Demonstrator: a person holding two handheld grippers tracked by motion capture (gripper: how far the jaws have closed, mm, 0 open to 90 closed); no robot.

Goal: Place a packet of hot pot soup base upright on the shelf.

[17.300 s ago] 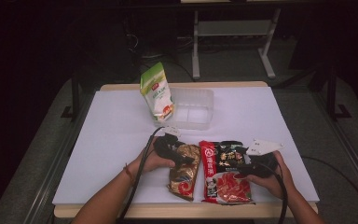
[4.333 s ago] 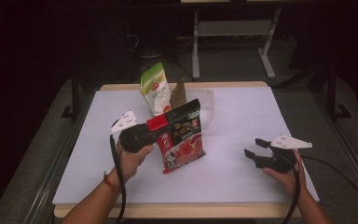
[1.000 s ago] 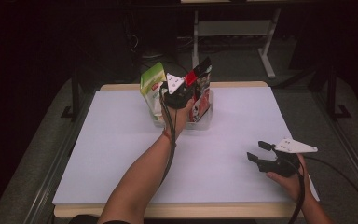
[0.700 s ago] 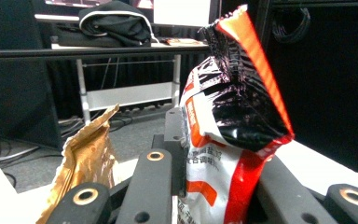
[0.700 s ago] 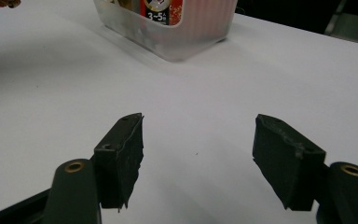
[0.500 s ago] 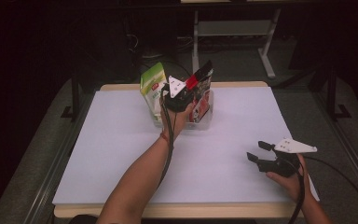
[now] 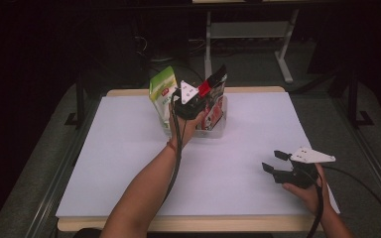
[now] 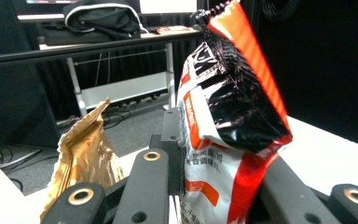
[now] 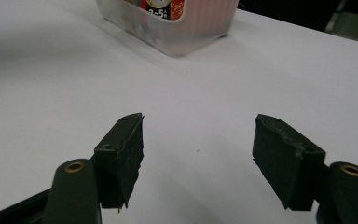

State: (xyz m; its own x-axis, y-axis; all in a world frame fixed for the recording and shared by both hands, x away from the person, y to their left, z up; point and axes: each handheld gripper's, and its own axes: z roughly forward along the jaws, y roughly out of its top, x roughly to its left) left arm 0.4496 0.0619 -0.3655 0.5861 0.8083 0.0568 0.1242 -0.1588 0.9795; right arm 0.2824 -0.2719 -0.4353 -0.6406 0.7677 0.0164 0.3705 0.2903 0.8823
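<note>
My left gripper (image 7: pixel 202 100) reaches over the clear plastic container (image 7: pixel 219 131) at the back of the table. It is shut on a red and black snack packet (image 7: pixel 216 91), held upright in the container. In the left gripper view the packet (image 8: pixel 233 121) sits between both jaws, with the left gripper (image 8: pixel 214 189) pressing its lower part; the jaws have just been opening a little. A crumpled gold packet (image 8: pixel 86 154) stands beside it. My right gripper (image 7: pixel 272 161) rests open at the front right of the white table, nothing between its fingers (image 9: pixel 121 154).
A green and white bag (image 7: pixel 161 93) stands upright against the container's left side. The right gripper view has the container (image 9: pixel 182 32) ahead with printed packets inside. White table surface (image 7: pixel 119 148) spreads left and centre. A desk frame (image 7: pixel 248 34) stands behind the table.
About four seconds ago the left gripper held the red and black packet over mid-table; it now holds it in the container. Over the last second nothing has visibly moved.
</note>
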